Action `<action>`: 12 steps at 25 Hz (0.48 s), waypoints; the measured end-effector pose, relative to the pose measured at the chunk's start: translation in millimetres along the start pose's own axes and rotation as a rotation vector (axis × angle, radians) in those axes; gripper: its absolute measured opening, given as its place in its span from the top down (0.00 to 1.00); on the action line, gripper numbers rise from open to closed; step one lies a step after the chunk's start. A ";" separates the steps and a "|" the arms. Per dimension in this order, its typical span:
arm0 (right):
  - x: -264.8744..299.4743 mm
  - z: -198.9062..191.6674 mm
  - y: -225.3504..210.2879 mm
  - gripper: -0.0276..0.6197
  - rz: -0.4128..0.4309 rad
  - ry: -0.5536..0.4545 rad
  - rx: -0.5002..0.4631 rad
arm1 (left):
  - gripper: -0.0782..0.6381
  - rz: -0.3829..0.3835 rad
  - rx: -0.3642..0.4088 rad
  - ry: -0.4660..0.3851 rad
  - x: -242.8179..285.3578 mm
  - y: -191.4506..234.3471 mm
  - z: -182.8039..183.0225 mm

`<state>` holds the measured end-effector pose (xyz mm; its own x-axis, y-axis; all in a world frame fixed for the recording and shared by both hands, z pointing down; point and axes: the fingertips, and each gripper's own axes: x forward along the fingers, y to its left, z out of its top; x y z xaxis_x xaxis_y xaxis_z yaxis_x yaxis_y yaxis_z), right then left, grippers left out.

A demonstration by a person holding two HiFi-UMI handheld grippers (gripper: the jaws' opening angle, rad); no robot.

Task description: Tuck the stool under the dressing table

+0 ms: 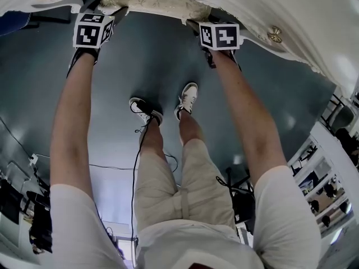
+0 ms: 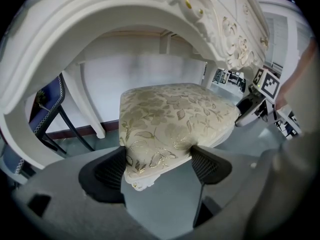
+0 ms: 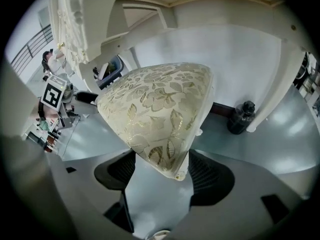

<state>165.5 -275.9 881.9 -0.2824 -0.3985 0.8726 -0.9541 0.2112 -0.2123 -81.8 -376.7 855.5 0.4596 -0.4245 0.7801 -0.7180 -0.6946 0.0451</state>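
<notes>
The stool, with its cream seat in gold leaf pattern (image 2: 170,114), stands under the white carved dressing table (image 2: 100,14). My left gripper (image 2: 157,166) is shut on the seat's near left corner, and both black pads press into the cushion. My right gripper (image 3: 160,171) is shut on the other near corner of the seat (image 3: 160,104). In the head view only a strip of the seat (image 1: 151,1) shows below the table's edge (image 1: 314,15). There the left gripper (image 1: 106,13) and the right gripper (image 1: 202,24) reach under that edge at arm's length.
A dark bottle (image 3: 240,116) stands on the floor by a white table leg (image 3: 277,84). A blue chair (image 2: 47,109) sits to the left behind the table. The person's shoes (image 1: 147,110) rest on the grey floor, with a black cable (image 1: 137,150) trailing by them.
</notes>
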 end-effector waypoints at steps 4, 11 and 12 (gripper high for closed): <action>0.2 0.8 -0.2 0.45 0.011 -0.019 0.025 | 0.31 0.008 -0.002 0.006 0.2 0.6 0.7; -0.2 0.3 1.3 0.48 0.012 -0.048 0.007 | 0.31 0.045 -0.001 -0.054 -2.8 2.0 -3.5; -2.8 0.5 2.8 0.47 0.020 -0.068 0.007 | 0.31 0.050 -0.002 -0.061 -5.1 1.9 -4.2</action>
<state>163.6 -274.6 878.7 -0.3072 -0.4539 0.8364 -0.9488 0.2135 -0.2327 -87.7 -373.5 854.2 0.4540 -0.4937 0.7417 -0.7419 -0.6705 0.0078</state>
